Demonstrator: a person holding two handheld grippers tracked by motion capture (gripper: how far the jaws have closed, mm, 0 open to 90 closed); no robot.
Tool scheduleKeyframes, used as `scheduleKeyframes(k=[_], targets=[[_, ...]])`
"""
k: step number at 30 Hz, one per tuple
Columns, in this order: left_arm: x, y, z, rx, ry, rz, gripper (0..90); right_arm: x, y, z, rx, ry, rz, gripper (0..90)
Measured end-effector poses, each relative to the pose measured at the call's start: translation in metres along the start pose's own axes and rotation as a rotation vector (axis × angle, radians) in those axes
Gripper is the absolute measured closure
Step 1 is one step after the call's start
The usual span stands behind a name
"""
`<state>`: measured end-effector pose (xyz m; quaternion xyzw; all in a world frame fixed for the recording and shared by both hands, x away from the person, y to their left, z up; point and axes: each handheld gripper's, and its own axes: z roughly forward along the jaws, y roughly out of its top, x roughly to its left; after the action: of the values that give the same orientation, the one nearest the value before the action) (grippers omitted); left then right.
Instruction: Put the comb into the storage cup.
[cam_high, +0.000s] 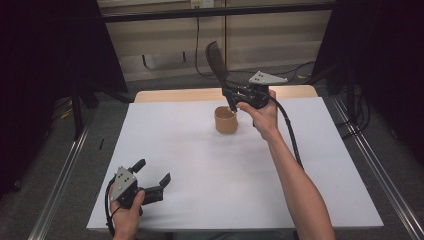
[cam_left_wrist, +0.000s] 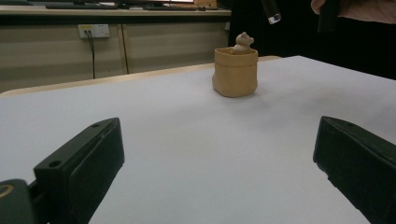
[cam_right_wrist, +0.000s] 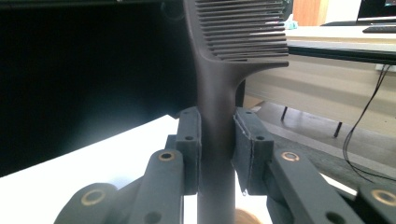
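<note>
The black comb (cam_high: 216, 61) rides up in the air above the tan pouch-like holder (cam_high: 226, 120), handle end pointing down at its mouth and teeth slanting up and away, a pose that looks meant for steering the handle at that opening. The right hand-held gripper (cam_high: 234, 95) has it clamped by the handle, jaws pressed tight on either side. Down at the near edge of the white counter (cam_high: 200, 165), the left hand-held gripper (cam_high: 152, 176) sits spread wide with nothing in it, apparently parked clear of the work.
</note>
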<state>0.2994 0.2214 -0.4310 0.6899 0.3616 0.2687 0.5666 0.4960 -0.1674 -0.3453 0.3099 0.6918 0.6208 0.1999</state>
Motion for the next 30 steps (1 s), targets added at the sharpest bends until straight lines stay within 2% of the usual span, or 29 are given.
scheduleKeyframes(k=[3, 9, 17, 30], targets=[[0.0, 0.0, 0.0, 0.001, -0.001, 0.002, 2.1, 0.002, 0.003, 0.005, 0.001, -0.005, -0.009, 73.3], [0.001, 0.0, 0.0, -0.003, -0.001, -0.008, 2.1, -0.01, 0.003, 0.009, -0.012, -0.033, 0.017, 73.3], [0.0, 0.0, 0.0, -0.003, -0.003, -0.006, 2.1, -0.014, -0.01, 0.02, -0.009, -0.058, 0.022, 73.3], [0.0, 0.0, 0.001, 0.003, -0.008, -0.007, 2.1, -0.01, -0.025, 0.035, -0.017, -0.052, -0.018, 73.3]])
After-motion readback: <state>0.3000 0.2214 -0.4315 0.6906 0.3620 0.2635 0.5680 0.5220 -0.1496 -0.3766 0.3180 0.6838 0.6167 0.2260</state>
